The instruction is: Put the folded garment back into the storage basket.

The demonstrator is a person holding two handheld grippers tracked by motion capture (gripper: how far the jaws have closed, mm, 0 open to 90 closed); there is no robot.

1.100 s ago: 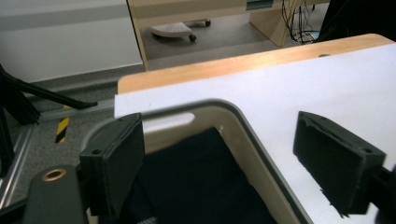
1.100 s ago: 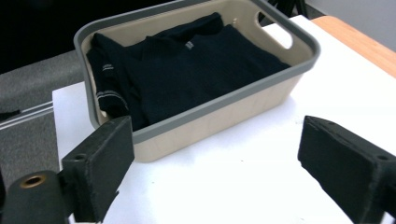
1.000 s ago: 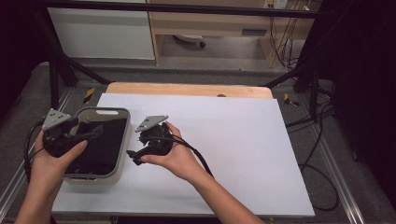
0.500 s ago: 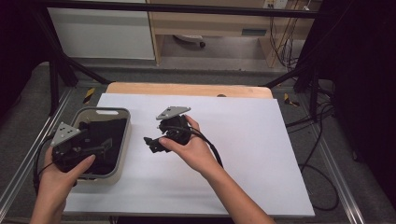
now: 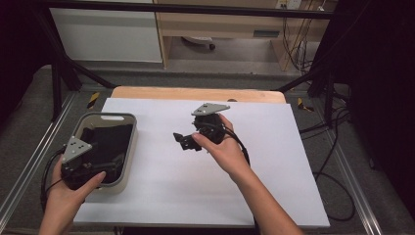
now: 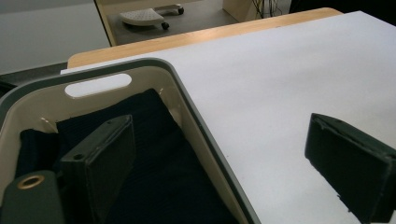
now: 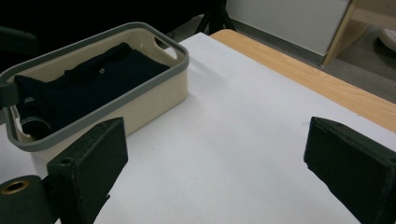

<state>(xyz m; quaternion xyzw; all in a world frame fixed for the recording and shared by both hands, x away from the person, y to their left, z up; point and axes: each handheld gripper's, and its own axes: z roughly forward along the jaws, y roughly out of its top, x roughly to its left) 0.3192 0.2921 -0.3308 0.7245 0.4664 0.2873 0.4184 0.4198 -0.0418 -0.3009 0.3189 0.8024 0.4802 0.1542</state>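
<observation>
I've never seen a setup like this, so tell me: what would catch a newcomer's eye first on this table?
Probably the cream basket with a grey rim at the left of the white table, holding folded dark clothing. Next, the two black hand-held tools: the left claw hangs open at the basket's near end, one jaw inside and one outside its wall, while the right claw hovers open and empty above mid-table.

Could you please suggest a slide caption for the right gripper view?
Open right gripper above the white table, beside the basket holding folded dark clothing.

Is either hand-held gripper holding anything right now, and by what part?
Nothing is held. The left hand-held gripper straddles the beige plastic basket's rim without pressing; the right hand-held gripper is open over bare table.
</observation>
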